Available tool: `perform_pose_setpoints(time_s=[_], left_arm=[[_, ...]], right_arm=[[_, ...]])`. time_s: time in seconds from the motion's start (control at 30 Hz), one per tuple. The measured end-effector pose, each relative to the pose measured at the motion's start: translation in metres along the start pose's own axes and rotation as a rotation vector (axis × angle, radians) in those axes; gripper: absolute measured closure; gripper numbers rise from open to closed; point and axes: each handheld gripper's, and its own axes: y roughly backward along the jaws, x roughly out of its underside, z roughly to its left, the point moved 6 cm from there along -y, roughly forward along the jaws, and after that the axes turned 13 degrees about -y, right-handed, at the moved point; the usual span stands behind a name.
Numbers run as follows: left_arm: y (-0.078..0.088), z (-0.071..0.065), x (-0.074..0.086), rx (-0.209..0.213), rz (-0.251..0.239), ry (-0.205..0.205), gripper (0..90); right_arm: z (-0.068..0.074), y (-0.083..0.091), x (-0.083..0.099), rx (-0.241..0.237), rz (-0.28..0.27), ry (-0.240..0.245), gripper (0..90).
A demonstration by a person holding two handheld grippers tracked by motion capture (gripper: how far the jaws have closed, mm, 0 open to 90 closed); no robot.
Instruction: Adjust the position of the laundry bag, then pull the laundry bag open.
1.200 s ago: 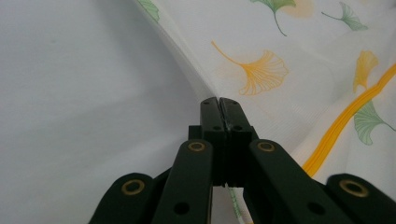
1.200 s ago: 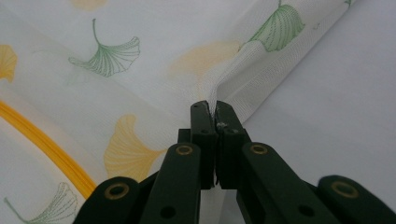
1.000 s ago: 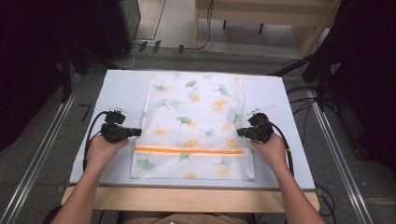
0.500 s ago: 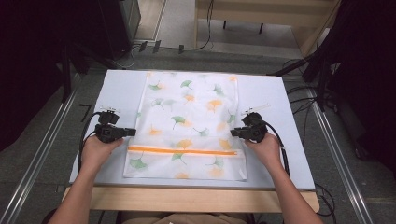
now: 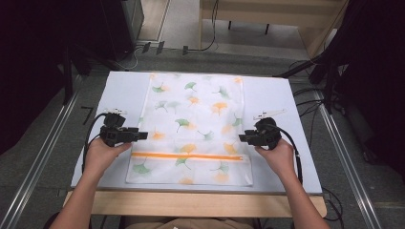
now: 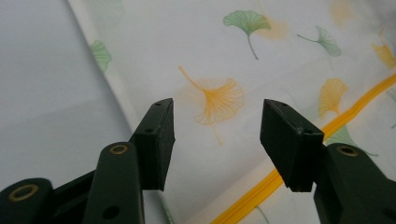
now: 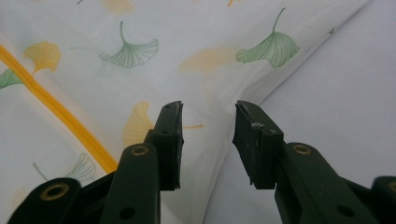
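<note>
Left gripper (image 5: 143,135) and right gripper (image 5: 242,138) flank the bag (image 5: 191,129), level, jaws just opened, releasing it; earlier they pinched its edges.

1. L gripper (image 5: 143,136): held level in left hand (image 5: 101,155), pointing inward; jaws just been opening, wide apart, nothing between.
2. R gripper (image 5: 242,138): held level in right hand (image 5: 277,155), pointing inward; jaws just been opening, parted, nothing gripped.
3. Forearms enter from table's near edge.

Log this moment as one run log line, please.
left gripper: jaws just opening, nothing held | right gripper: jaws just opening, nothing held | mesh bag: flat on table, orange zipper near person
</note>
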Motion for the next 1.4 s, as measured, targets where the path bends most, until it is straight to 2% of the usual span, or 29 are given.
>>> perform_pose_setpoints(time_s=[0.23,0.4,0.6,0.63,0.8,1.0,1.13,1.37,1.4], left_arm=[[-0.001,-0.009,-0.003,0.008,0.005,-0.035,42.1],[-0.004,-0.019,-0.009,0.034,-0.001,-0.063,40.8],[-0.01,-0.028,-0.013,0.063,0.005,-0.089,38.8],[-0.011,-0.03,-0.013,0.062,0.013,-0.101,38.5],[-0.014,-0.032,-0.016,0.066,0.009,-0.114,37.7],[-0.02,-0.038,-0.023,0.079,0.009,-0.147,37.7],[-0.024,-0.042,-0.026,0.087,0.007,-0.157,37.8],[-0.032,-0.049,-0.033,0.1,0.014,-0.187,37.8],[-0.034,-0.05,-0.033,0.103,0.02,-0.192,37.9]], right_arm=[[0.003,0.011,0.013,-0.002,0.008,-0.015,65.0],[0.003,0.014,0.019,0.003,0.017,0.0,66.4],[0.003,0.014,0.025,0.002,0.034,-0.017,69.5],[0.003,0.014,0.026,-0.005,0.038,-0.017,75.5],[0.004,0.018,0.029,-0.026,0.028,-0.026,84.7],[0.004,0.015,0.035,-0.03,0.056,-0.049,87.4],[0.005,0.013,0.041,-0.027,0.074,-0.043,90.0],[0.004,0.01,0.05,-0.031,0.108,-0.065,90.0],[0.003,0.007,0.052,-0.02,0.122,-0.063,90.0]])
